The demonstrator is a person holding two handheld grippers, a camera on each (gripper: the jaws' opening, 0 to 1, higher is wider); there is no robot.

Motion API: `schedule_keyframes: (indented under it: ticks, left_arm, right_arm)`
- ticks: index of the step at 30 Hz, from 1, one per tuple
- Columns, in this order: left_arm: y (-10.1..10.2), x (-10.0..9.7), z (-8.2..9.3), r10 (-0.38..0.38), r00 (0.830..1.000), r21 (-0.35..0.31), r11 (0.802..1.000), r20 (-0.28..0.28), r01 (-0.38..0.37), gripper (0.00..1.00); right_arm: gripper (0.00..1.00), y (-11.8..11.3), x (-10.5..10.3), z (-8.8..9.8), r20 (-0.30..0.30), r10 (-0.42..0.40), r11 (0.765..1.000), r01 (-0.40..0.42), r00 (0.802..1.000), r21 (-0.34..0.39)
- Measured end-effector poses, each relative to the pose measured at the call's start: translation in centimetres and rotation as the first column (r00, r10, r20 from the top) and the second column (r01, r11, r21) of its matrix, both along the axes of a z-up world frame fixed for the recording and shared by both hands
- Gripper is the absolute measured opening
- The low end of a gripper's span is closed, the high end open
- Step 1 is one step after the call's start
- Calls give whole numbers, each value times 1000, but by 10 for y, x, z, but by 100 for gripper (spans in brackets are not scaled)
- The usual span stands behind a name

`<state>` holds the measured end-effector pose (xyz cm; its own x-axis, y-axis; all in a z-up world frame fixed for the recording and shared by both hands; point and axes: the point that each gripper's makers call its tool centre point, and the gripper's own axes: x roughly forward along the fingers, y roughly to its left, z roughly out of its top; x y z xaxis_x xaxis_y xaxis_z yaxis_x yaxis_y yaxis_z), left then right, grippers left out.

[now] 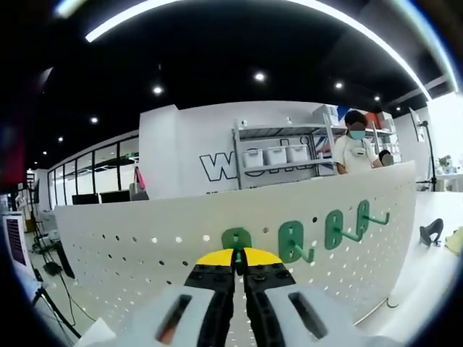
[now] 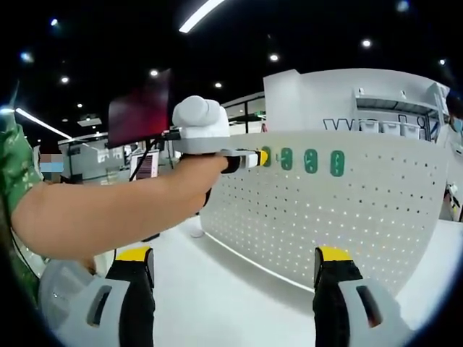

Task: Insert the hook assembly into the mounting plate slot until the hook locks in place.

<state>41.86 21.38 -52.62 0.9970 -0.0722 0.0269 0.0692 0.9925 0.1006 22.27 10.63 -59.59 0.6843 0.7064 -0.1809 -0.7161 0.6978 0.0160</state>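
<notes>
A white perforated mounting plate [image 1: 145,238] stands upright on the table. My left gripper [image 1: 239,254] is shut on a green hook assembly [image 1: 236,238], held against the plate near its top edge. Three more green hooks [image 1: 291,241] hang on the plate to the right of it. In the right gripper view the left gripper [image 2: 253,157] reaches in on a person's arm [image 2: 108,210] and presses the held green hook [image 2: 266,156] to the plate [image 2: 347,217], beside the row of mounted hooks [image 2: 311,160]. My right gripper [image 2: 233,262] stands open, well back from the plate, with nothing between its jaws.
The white table top [image 2: 217,289] runs in front of the plate. A black object [image 1: 431,232] lies on the table at the right. Behind the plate stand a shelf with white bins [image 1: 275,155] and a person [image 1: 356,148]. A dark screen [image 2: 141,108] hangs at the left.
</notes>
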Motion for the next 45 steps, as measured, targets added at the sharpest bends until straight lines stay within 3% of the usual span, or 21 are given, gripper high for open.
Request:
schedule_keyframes:
  ticks: [21, 45]
  left_arm:
    - [0, 3, -6, -11, 1000, 34, 999, -11, 12, 5]
    - [-2, -12, -15, -47, 998, 4, 999, -40, 48, 18]
  right_arm:
    - [93, 3, 3, -3, -3, -5, 1000, 5, 1000, -7]
    - [93, 4, -3, 1, 7, -10, 1000, 10, 1000, -8]
